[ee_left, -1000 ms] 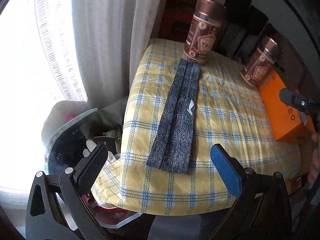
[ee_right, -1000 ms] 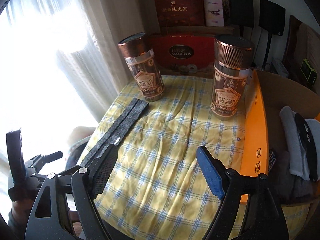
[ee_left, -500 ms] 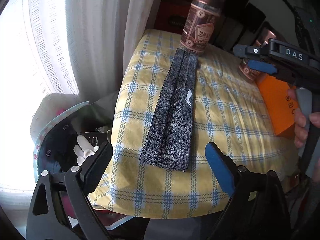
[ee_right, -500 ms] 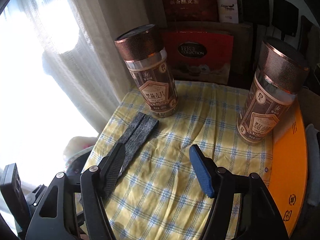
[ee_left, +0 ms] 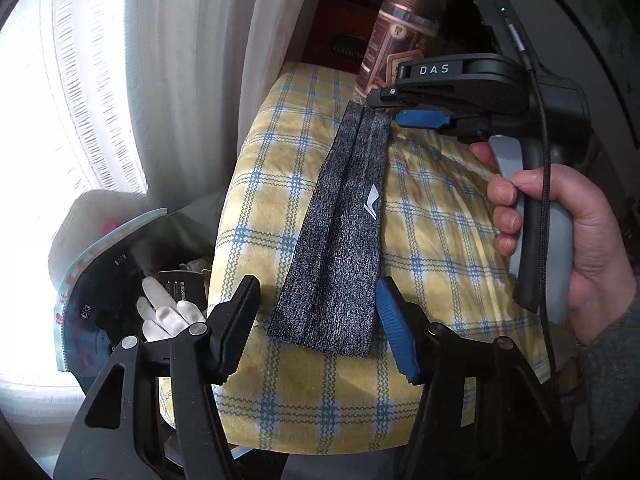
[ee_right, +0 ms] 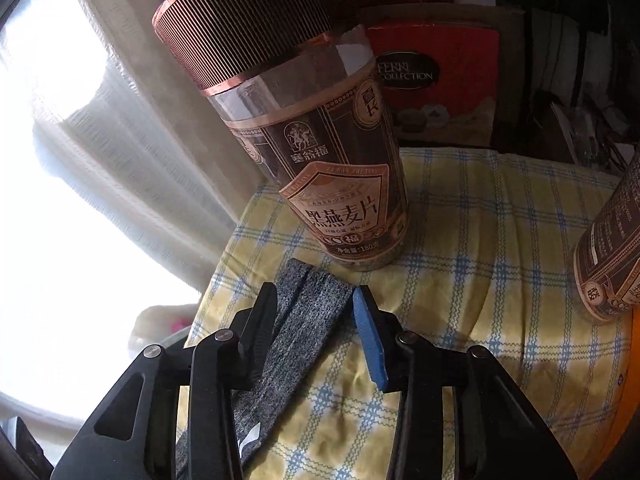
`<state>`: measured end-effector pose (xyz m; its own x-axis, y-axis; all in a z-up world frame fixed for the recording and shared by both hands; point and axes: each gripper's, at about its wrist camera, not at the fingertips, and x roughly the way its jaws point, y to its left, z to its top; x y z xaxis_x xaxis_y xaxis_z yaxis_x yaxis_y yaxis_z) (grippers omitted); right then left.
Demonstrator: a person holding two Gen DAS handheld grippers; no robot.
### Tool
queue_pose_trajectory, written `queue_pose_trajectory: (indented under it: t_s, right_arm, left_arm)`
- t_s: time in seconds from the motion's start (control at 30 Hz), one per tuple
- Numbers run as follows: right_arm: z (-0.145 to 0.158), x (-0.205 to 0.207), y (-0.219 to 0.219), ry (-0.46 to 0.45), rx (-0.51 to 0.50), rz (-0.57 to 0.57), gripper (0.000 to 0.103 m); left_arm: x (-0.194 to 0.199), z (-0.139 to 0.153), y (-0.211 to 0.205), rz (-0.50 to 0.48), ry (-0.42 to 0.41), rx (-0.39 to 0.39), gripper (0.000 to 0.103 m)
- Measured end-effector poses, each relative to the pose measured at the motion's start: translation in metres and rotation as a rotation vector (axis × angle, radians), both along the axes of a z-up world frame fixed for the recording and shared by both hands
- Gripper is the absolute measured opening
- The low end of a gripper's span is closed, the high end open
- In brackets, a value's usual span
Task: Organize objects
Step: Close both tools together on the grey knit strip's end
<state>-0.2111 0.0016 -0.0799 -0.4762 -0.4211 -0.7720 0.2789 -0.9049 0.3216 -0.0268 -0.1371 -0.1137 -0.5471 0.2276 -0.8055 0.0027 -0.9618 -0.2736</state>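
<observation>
Grey headband [ee_left: 336,248] lying flat on checked cloth [ee_left: 436,240], near end between left gripper [ee_left: 318,322] jaws, just narrowed, pads clear of fabric. Right gripper [ee_left: 390,110] poised at far end.

Far end between right gripper [ee_right: 316,328] jaws, also just narrowed, not clamping. Jar [ee_right: 320,160] just beyond.

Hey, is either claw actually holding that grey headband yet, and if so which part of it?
Nothing is held yet. Both claws have just been closing: the left claw straddles the near end of the grey headband, the right claw its far end, pads not yet pressing.
</observation>
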Motion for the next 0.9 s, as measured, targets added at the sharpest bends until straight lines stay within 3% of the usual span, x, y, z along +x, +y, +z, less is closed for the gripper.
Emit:
queue_pose_trajectory:
  t_s: [0.2, 0.33, 0.47, 0.57, 0.63, 0.7, 0.83, 0.9]
  right_arm:
    - [-0.014, -0.013, -0.001, -0.012, -0.033, -0.039, 0.041]
    - [-0.014, -0.011, -0.008, -0.002, -0.026, -0.016, 0.041]
    - [-0.017, -0.007, -0.012, -0.017, -0.036, 0.013, 0.035]
    - [-0.018, -0.005, -0.011, -0.049, -0.092, 0.020, 0.035]
    - [-0.018, -0.004, -0.011, -0.071, -0.128, 0.024, 0.037]
    - [-0.019, -0.004, -0.014, -0.085, -0.137, 0.025, 0.047]
    - [-0.015, 0.004, -0.031, -0.033, -0.020, 0.023, 0.047]
    - [-0.013, 0.007, -0.042, -0.006, 0.049, 0.030, 0.049]
  left_arm:
    - [0.001, -0.002, 0.000, -0.002, 0.005, 0.013, 0.039]
    - [0.000, -0.001, 0.000, -0.005, 0.000, 0.019, 0.039]
    - [-0.002, -0.001, -0.001, -0.004, -0.004, 0.034, 0.039]
    - [-0.002, -0.001, -0.001, -0.006, -0.003, 0.032, 0.039]
    - [-0.002, -0.001, 0.000, -0.008, -0.003, 0.029, 0.039]
    - [-0.002, -0.001, 0.000, -0.010, -0.003, 0.029, 0.039]
    - [-0.001, -0.001, 0.000, -0.010, -0.003, 0.031, 0.037]
    - [0.000, 0.000, 0.001, -0.015, 0.000, 0.025, 0.029]
